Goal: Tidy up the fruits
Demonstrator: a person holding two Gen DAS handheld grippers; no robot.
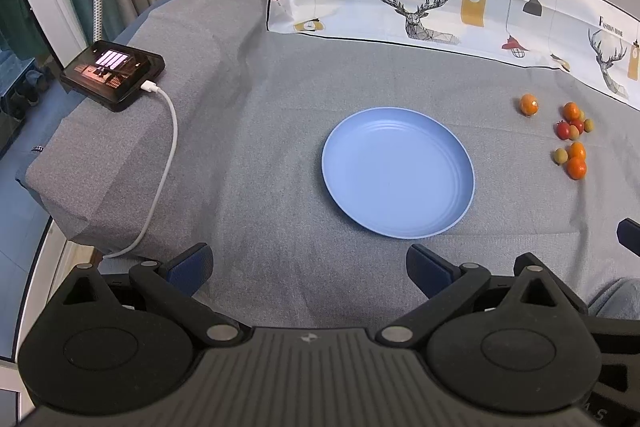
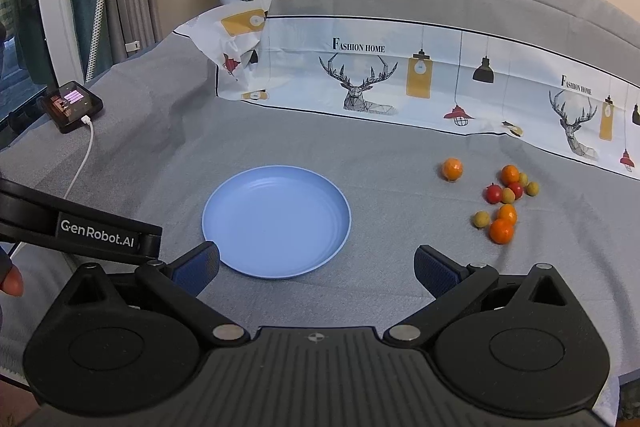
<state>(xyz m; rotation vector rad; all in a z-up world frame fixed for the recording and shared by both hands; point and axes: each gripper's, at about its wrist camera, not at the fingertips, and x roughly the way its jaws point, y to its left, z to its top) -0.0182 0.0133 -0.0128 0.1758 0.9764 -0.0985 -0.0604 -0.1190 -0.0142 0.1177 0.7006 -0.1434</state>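
Observation:
An empty blue plate [image 1: 400,211] [image 2: 240,259] lies on the grey cloth in the middle. To its right sit several small fruits: one orange fruit apart [image 1: 529,104] [image 2: 452,169], and a cluster of orange, red and yellow-green ones [image 1: 573,139] [image 2: 505,203]. My left gripper [image 1: 308,269] is open and empty, near the plate's front edge. My right gripper [image 2: 316,269] is open and empty, in front of the plate, with the fruits ahead to its right. The left gripper's body [image 2: 80,227] shows at the left of the right wrist view.
A phone [image 1: 112,73] [image 2: 70,105] with a white charging cable [image 1: 160,163] lies at the far left on a raised fold. A printed cloth with deer and lamps [image 1: 420,7] [image 2: 400,79] runs along the back. A grey backrest rises behind it.

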